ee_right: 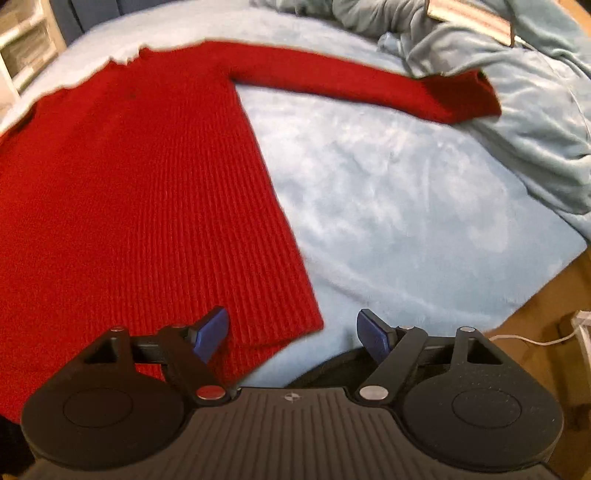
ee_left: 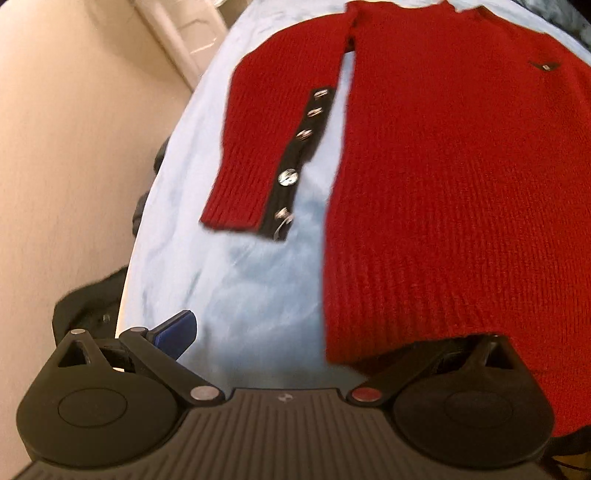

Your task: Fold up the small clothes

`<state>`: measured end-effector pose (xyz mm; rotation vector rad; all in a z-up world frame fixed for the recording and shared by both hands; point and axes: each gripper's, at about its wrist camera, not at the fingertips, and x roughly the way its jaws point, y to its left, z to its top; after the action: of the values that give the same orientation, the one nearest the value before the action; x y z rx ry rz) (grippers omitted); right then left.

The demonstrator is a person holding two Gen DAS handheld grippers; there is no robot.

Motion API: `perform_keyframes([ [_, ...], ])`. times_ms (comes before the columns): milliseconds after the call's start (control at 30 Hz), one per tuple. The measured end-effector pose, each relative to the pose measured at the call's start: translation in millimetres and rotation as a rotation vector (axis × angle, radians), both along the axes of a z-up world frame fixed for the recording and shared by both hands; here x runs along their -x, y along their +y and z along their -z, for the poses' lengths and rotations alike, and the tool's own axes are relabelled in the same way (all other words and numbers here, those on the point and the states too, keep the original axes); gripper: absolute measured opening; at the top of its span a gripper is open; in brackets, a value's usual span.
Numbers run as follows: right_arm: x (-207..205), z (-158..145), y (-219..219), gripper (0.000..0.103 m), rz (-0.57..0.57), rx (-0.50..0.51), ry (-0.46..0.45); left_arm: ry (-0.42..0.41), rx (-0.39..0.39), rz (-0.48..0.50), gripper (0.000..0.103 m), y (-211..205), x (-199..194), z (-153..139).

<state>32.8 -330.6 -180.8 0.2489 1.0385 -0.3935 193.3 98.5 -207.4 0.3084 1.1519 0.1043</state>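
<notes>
One red sweater (ee_right: 140, 206) lies flat on the blue blanket (ee_right: 406, 221), two sleeves out, five buttons (ee_left: 288, 176) on one cuff. Right gripper (ee_right: 291, 334) gapes empty at the hem; left gripper (ee_left: 325, 332) too, spread wide.

Red sweater (ee_right: 140, 192) on blue-blanketed bed (ee_right: 406, 221)

I can read no text, brand or number anywhere. The small dark tag (ee_left: 546, 65) on my red sweater (ee_left: 461, 184) is too blurred to make out. The card (ee_right: 471, 20) lying on the rumpled blanket (ee_right: 535, 122) shows only faint stripes, no words.
</notes>
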Motion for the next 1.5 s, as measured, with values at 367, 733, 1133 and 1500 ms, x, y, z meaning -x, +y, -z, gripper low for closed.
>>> perform_keyframes([
  [367,-1.6,3.2,-53.7,0.078,0.051,-0.171,-0.032,-0.140,0.357,0.105,0.103,12.3,38.2,-49.8],
  [733,-24.3,32.3,-32.3,0.080,0.019,-0.252,0.048,0.126,0.292,-0.093,0.103,-12.8,-14.4,12.6],
  [1133,-2.1,-19.1,-38.4,0.010,-0.024,-0.192,-0.028,0.026,0.300,-0.037,0.021,-32.8,14.2,-45.2],
  [1500,-8.1,-2.6,-19.8,0.059,-0.017,-0.080,0.075,-0.148,0.181,0.013,0.100,-10.7,36.2,-42.1],
])
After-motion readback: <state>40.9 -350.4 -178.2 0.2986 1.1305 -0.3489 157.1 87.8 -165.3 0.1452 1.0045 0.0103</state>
